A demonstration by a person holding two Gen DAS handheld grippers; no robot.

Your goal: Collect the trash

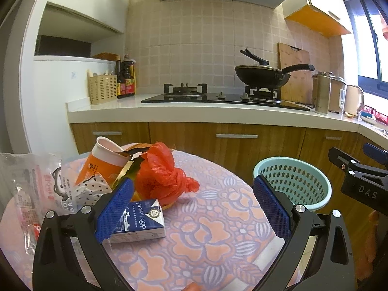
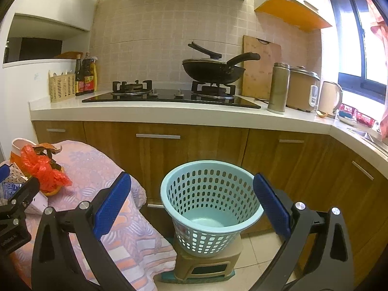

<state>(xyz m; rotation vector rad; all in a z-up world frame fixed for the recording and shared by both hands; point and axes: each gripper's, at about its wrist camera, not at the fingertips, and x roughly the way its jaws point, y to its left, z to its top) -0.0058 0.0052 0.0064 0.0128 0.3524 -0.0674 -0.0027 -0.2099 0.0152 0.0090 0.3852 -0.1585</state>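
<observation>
Trash lies on a table with a floral cloth (image 1: pixel 206 237): a blue milk carton (image 1: pixel 143 220), a crumpled red plastic bag (image 1: pixel 167 174), an orange paper cup (image 1: pixel 104 162) on its side, a spotted wrapper (image 1: pixel 91 189) and a clear plastic bag (image 1: pixel 29 189). My left gripper (image 1: pixel 194 208) is open over the table, its left finger right beside the carton. A light blue basket (image 2: pixel 208 206) stands empty on a stool (image 2: pixel 208 264) to the right of the table. My right gripper (image 2: pixel 191 206) is open, above and in front of the basket. The basket also shows in the left wrist view (image 1: pixel 293 181).
A kitchen counter (image 2: pixel 169 114) with wooden cabinets runs behind, bearing a gas hob, a black wok (image 2: pixel 213 70), sauce bottles, a rice cooker and a kettle. The right gripper's body shows at the right edge of the left wrist view (image 1: pixel 361 181).
</observation>
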